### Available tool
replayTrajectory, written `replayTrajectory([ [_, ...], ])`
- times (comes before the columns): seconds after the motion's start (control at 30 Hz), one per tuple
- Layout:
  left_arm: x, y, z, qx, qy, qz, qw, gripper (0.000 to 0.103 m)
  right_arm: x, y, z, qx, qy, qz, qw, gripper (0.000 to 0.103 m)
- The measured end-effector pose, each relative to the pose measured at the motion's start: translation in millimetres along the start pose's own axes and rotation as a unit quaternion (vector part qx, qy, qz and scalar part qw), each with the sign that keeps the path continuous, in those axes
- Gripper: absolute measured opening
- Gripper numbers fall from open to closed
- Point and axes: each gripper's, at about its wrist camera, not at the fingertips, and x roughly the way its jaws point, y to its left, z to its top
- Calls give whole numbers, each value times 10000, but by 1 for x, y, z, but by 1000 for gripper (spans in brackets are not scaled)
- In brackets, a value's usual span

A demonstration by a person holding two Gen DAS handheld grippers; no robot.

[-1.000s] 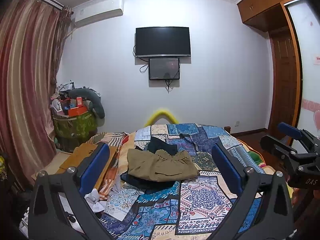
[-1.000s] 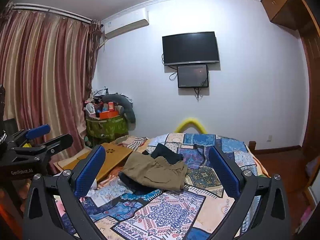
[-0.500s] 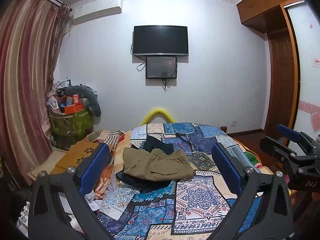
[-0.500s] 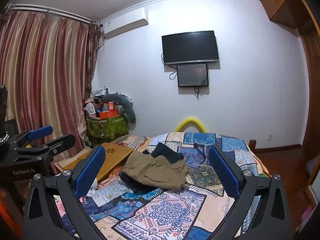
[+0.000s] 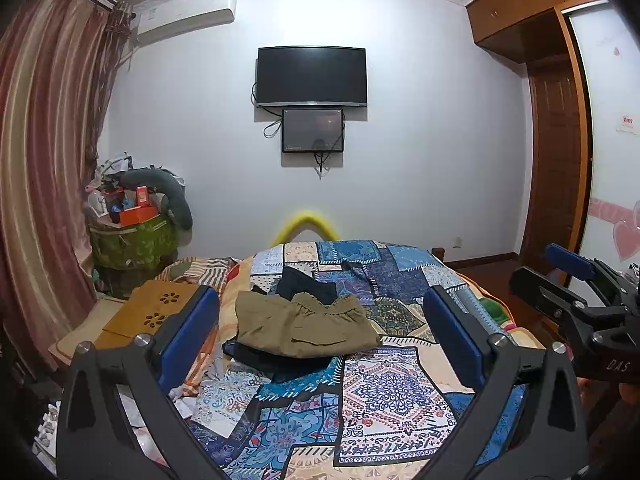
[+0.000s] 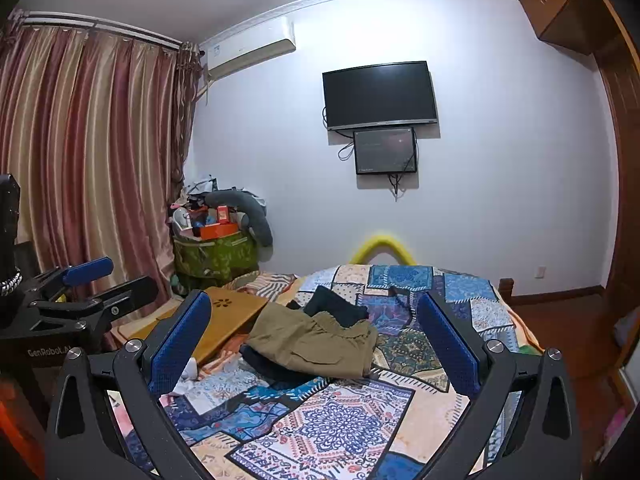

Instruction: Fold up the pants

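The khaki pants point(image 5: 304, 330) lie in a loosely folded heap on the patchwork bedspread point(image 5: 384, 396), on the half of the bed nearer the curtain point(image 5: 44, 168). They rest on top of a dark garment point(image 5: 280, 362), whose edge shows beneath them on the camera side, and another dark piece point(image 5: 306, 286) pokes out behind the pants toward the wall-mounted TV point(image 5: 311, 77). The elastic waistband of the pants faces away from the curtain.

The left claw point(image 5: 320, 338) is held above the bed with its blue-padded fingers spread wide and nothing between them; the pants sit well beyond it, framed in the gap. The right claw point(image 6: 314, 346) is likewise spread wide and empty, clear of the cloth, with the pants point(image 6: 316, 342) lying beyond its fingers.

Beside the pants on the curtain side lies a wooden lap tray point(image 6: 224, 320) with flower-shaped cutouts. Further toward the curtain, in the room's corner, stands a green basket point(image 6: 216, 258) piled with clutter.
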Motion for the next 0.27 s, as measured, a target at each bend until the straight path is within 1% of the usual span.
replayTrajectory([
  [0.27,1,-1,0,-3,28,-40,10000,103,0,-1,-2,41,25,-4,10000,102],
])
